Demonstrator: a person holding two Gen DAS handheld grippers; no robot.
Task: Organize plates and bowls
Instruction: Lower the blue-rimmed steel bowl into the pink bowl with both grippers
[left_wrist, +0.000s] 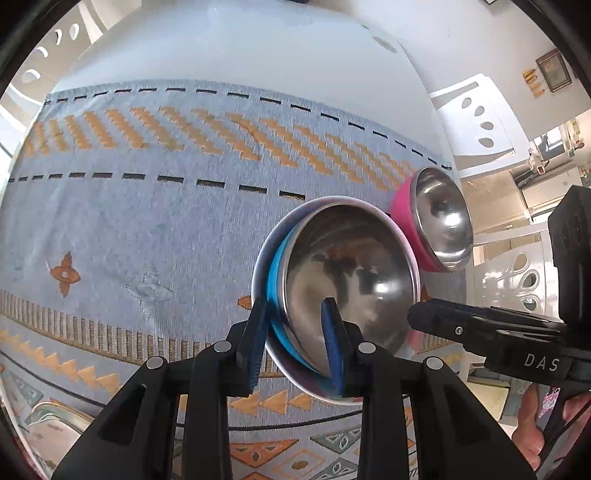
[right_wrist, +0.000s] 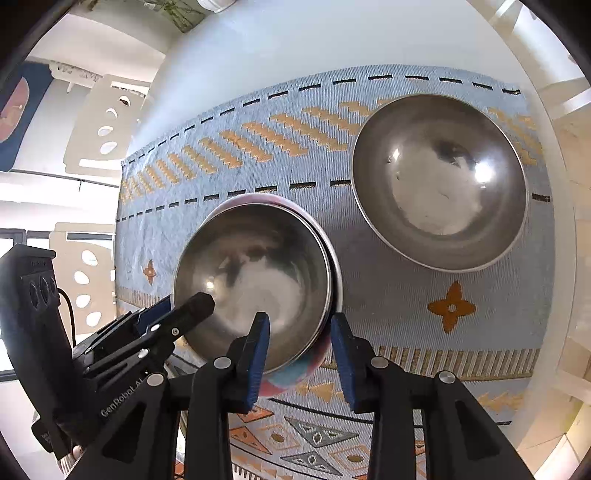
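Straddling the blue bowl's rim on opposite sides, I am keeping left gripper and right gripper parted, pads apparently unpressed.

There were 3 bowls: 1 blue bowl nested inside a larger bowl, and 1 pink bowl apart. 2 grippers were in view, the left gripper and the right gripper. 1 patterned cloth covered 1 white table.
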